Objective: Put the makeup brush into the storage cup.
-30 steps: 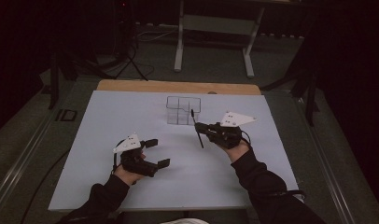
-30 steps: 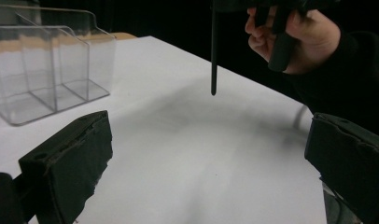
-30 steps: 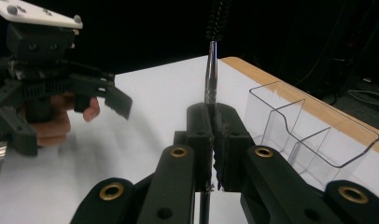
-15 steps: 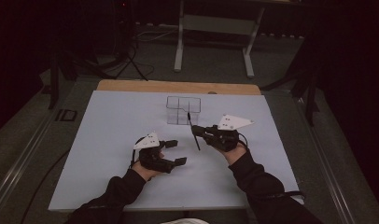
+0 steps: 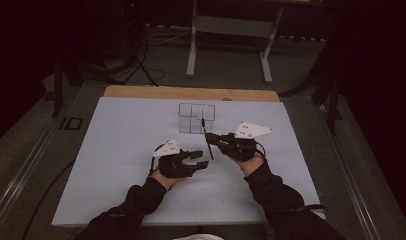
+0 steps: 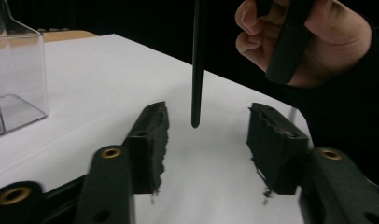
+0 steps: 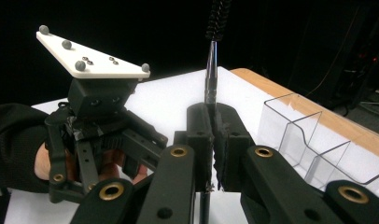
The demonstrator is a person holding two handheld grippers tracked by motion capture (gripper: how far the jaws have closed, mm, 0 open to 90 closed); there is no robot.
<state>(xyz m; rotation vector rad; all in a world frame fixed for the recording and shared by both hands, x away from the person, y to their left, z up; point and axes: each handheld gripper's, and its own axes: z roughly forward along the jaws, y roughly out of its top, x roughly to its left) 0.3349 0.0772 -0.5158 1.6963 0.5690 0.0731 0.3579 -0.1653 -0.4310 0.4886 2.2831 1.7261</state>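
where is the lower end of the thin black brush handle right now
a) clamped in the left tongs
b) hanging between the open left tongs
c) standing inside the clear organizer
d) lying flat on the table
b: in the left gripper view the brush handle hangs untouched in the gap of the open left tongs, while the right tongs are shut on it higher up.
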